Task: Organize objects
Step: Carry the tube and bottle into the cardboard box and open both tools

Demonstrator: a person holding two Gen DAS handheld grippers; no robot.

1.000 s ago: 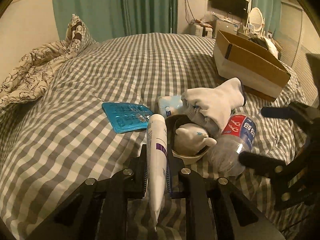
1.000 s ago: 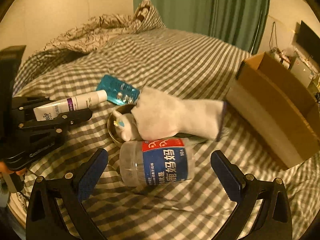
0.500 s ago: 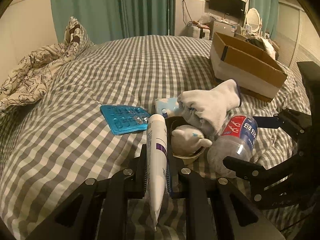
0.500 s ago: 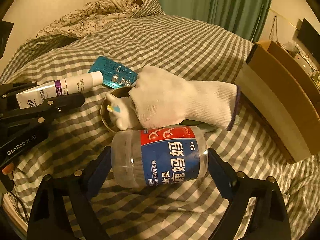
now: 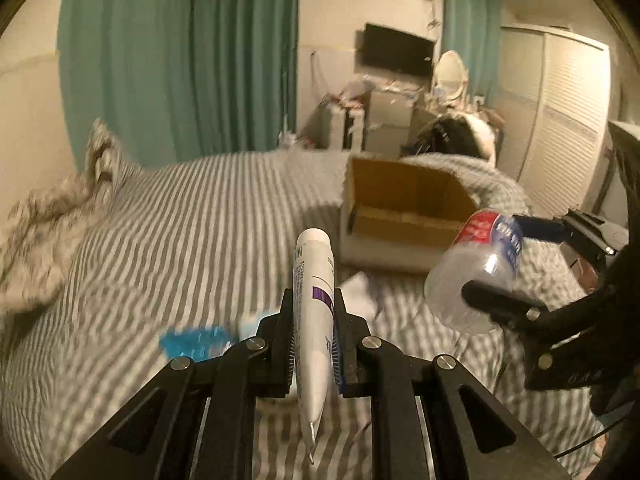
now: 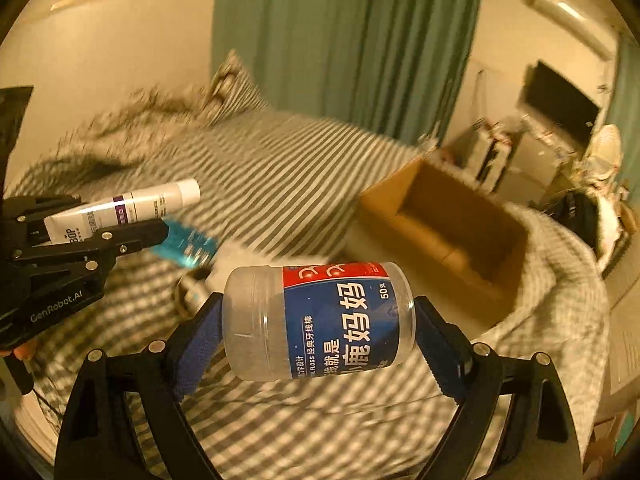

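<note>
Left gripper (image 5: pixel 313 354) clamps a tube (image 5: pixel 313 304); right gripper (image 6: pixel 316 334) squeezes a floss jar (image 6: pixel 320 320) endwise, both lifted toward the box (image 6: pixel 452 232) at one o'clock, probably for packing.

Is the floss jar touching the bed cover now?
Apart. In the right wrist view the floss jar hangs clamped in the right gripper, with the bed cover visibly beneath it.

Both wrist views raised over bed (image 5: pixel 180 240), facing shared cardboard box (image 6: pixel 460 232).
</note>
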